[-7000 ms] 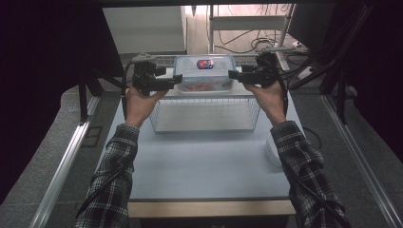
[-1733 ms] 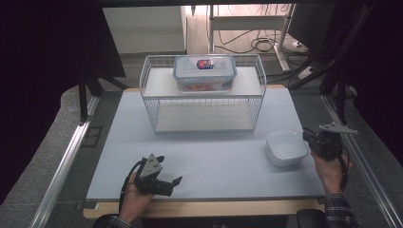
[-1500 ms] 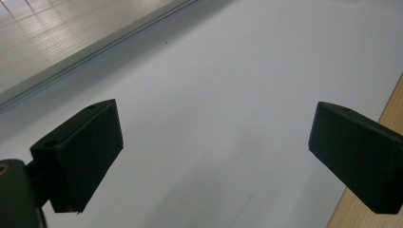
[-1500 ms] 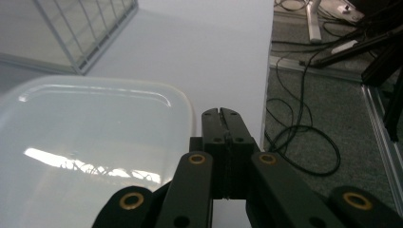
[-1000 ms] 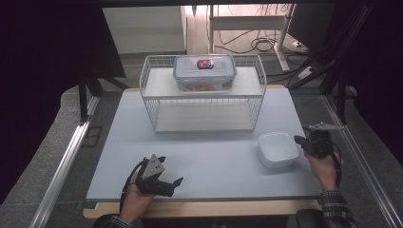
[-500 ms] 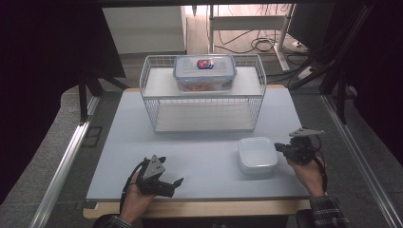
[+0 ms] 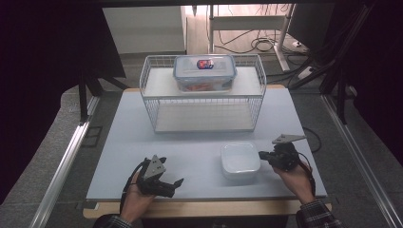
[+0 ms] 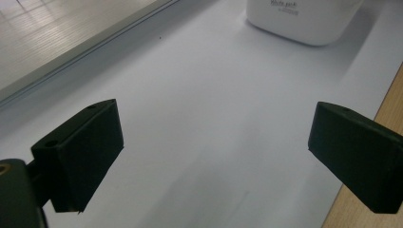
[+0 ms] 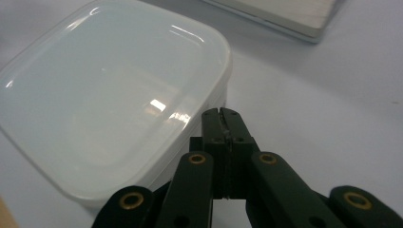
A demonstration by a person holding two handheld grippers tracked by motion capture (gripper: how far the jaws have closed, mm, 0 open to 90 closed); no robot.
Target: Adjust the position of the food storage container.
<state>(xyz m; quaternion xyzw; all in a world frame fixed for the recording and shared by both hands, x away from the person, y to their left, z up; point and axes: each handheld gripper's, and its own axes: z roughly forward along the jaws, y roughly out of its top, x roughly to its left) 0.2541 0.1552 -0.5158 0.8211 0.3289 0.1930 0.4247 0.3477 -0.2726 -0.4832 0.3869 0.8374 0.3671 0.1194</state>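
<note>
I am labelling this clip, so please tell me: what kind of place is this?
Probably a lab or recording workspace, not a home: a bare table under dark frames, cables on the floor behind, and hand-held grippers beside a box.

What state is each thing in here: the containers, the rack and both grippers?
White container: lid on, flat on the table, right of centre.
Clear container: lidded, on the rack's top shelf.
Wire rack: upright, lower shelf bare.
Left gripper: open, holding nothing.
Right gripper: shut, tips at the white container's side.
</note>
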